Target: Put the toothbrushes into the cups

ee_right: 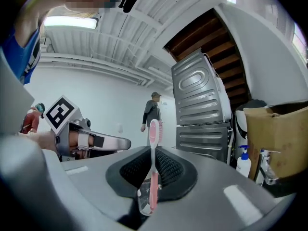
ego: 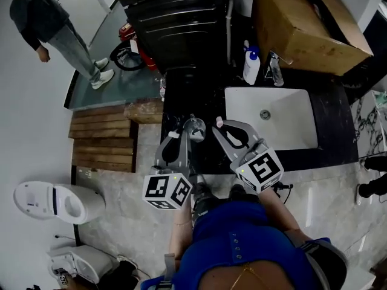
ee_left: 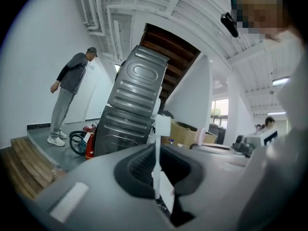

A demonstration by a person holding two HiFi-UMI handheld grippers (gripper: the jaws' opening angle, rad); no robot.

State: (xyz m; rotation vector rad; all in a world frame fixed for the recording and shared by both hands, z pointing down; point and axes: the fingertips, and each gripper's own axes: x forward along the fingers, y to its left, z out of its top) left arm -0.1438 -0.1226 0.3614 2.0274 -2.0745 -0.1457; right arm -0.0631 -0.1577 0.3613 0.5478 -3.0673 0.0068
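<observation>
My left gripper [ee_left: 159, 179] is shut on a white toothbrush [ee_left: 157, 153] that stands upright between the jaws, bristle head on top. My right gripper [ee_right: 152, 179] is shut on a pink toothbrush [ee_right: 153, 150] with a clear lower handle, also upright. In the head view the left gripper [ego: 183, 132] and right gripper [ego: 228, 128] are held side by side, pointing over the front edge of the black counter [ego: 199, 95]. The pink toothbrush head [ego: 219, 122] shows at the right gripper's tip. I cannot make out a cup in any view.
A white sink basin [ego: 269, 116] is set in the counter to the right, with a soap bottle [ego: 251, 65] and a cardboard box [ego: 302, 23] behind it. Stacked grey machines [ego: 175, 17] stand ahead. A person [ego: 54, 29] stands at far left beyond wooden steps [ego: 100, 135]. A toilet [ego: 57, 201] is at lower left.
</observation>
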